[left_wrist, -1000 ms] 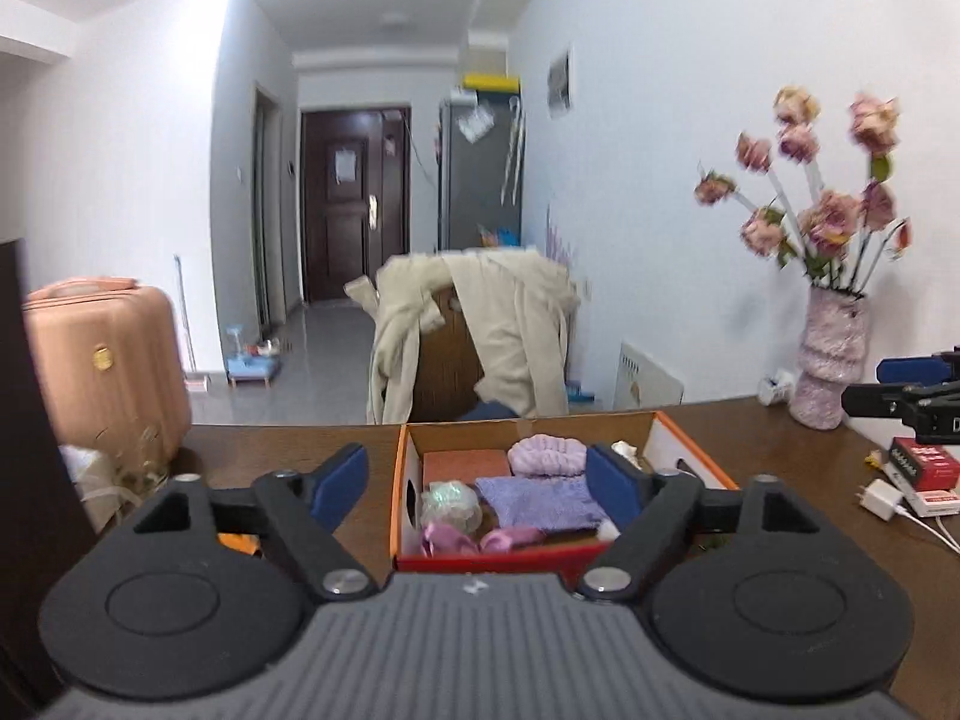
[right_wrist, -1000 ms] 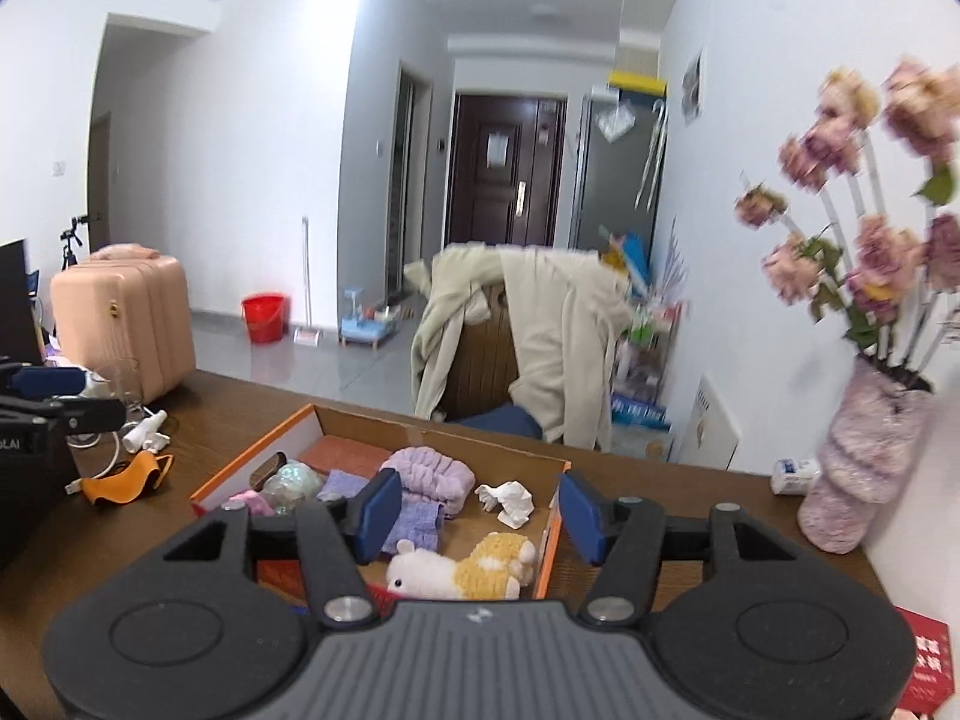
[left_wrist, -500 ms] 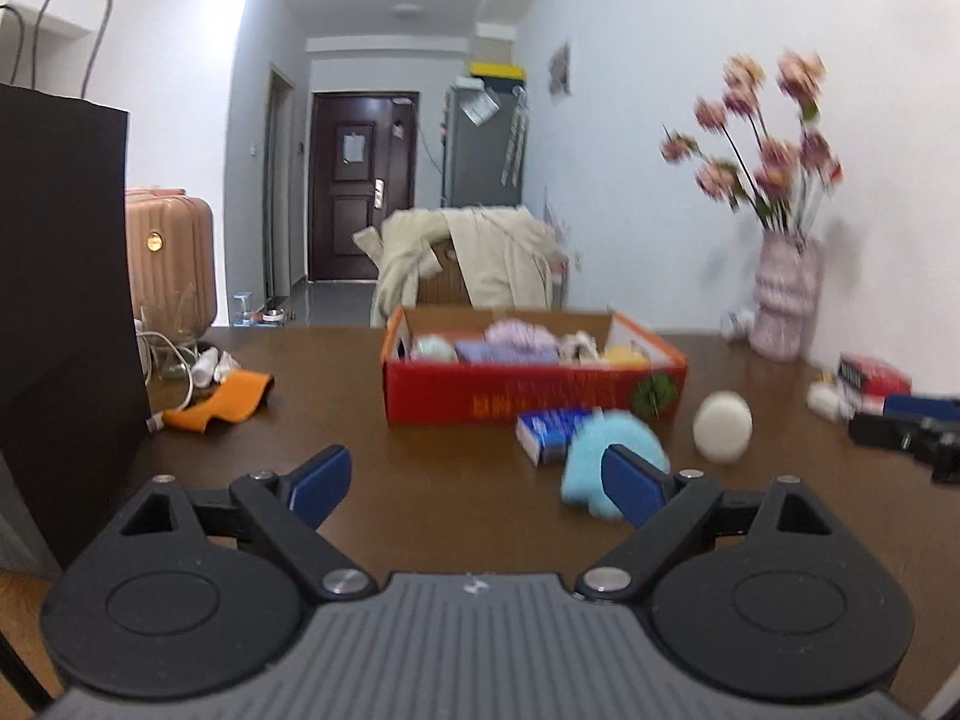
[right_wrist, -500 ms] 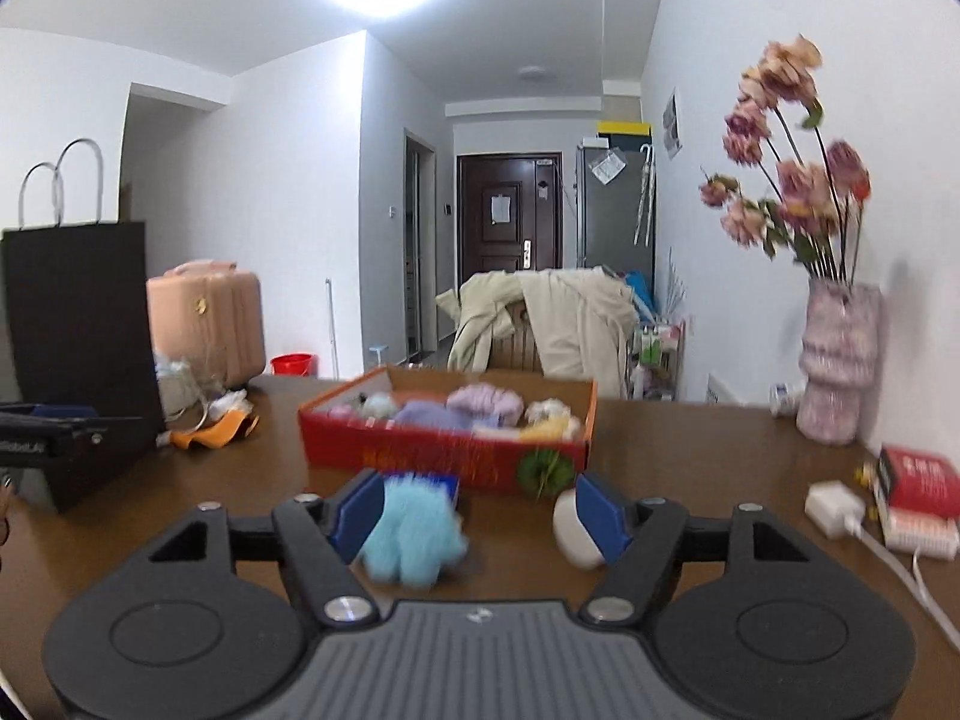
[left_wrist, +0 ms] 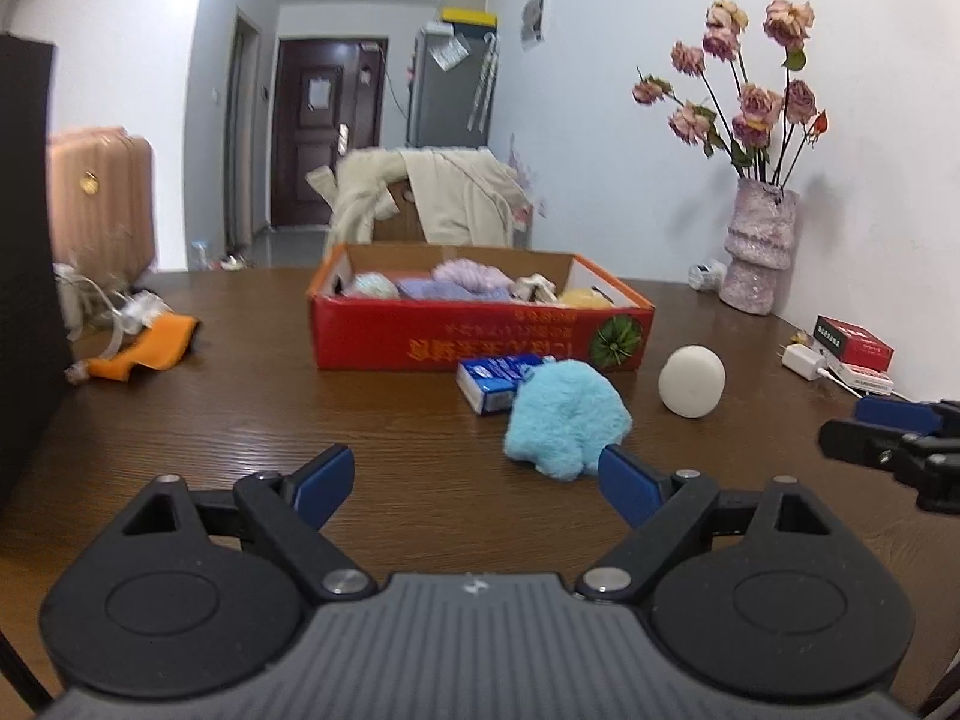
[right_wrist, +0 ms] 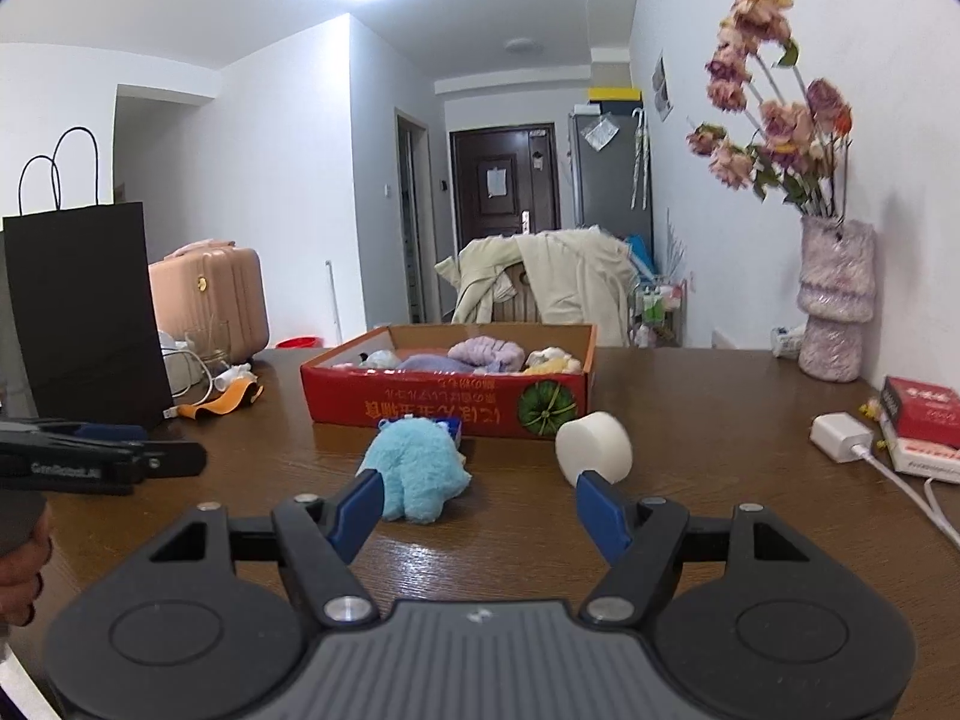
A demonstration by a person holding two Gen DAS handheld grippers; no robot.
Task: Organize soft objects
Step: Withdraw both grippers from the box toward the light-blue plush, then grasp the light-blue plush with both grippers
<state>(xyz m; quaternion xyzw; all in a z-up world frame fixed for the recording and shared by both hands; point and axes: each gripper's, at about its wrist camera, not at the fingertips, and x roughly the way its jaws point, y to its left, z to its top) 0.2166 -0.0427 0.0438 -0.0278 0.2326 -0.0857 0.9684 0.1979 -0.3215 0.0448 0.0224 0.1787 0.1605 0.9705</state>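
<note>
From your left wrist camera, the left tool [left_wrist: 474,483] hangs low over the brown bench [left_wrist: 240,420] with its blue pads spread wide; the jaws are closing a little at this moment, and only bare wood lies between them. The fluffy blue toy [left_wrist: 567,417] lies on the bench ahead, just past your right-hand pad and outside the gap. A small blue packet [left_wrist: 495,381] touches the toy's far side, and a white round block [left_wrist: 691,381] sits near it to the right. Behind them stands the red cardboard box [left_wrist: 480,342], holding a lilac cloth, a pale ball and a yellow plush. An orange strap [left_wrist: 144,348] lies to the left, and a vase of dried roses [left_wrist: 757,246] stands by the wall. Your right tool [left_wrist: 900,438] pokes in at the right edge.

From your right wrist camera, the right tool [right_wrist: 480,507] is released, its pads apart and gripping nothing. The blue toy [right_wrist: 417,468] lies just beyond the left pad and the white block [right_wrist: 594,447] just beyond the right pad, both resting on the bench [right_wrist: 720,420]. The red box [right_wrist: 447,399] stands behind them. A black paper bag [right_wrist: 84,306] stands at the left, a white charger [right_wrist: 840,438] lies at the right, and your left tool [right_wrist: 102,465] shows at the left edge.
</note>
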